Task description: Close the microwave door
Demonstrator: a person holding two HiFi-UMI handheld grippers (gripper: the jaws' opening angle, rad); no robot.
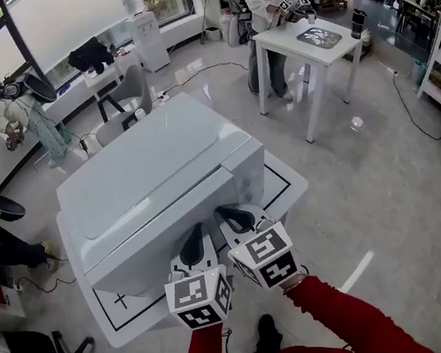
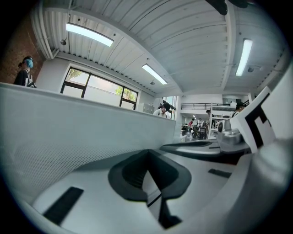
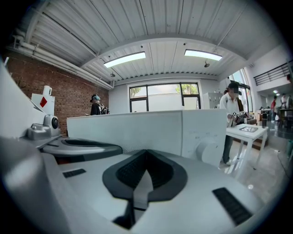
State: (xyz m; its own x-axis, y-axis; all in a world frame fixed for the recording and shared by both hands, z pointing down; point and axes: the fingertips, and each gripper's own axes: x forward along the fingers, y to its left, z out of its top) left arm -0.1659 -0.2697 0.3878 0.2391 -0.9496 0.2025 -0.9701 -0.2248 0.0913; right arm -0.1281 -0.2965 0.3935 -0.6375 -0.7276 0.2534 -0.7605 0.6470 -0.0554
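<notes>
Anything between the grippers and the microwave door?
Nothing visible. The left gripper and right gripper, both shut and empty, sit side by side just in front of the microwave door.

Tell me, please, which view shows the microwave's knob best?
The right gripper view: the knob shows plainly there. The head view looks down on the microwave and misses the knob; the left gripper view shows only the door.

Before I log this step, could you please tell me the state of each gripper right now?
Left gripper: closed, jaws together, nothing held.
Right gripper: closed, jaws together, nothing held.
</notes>
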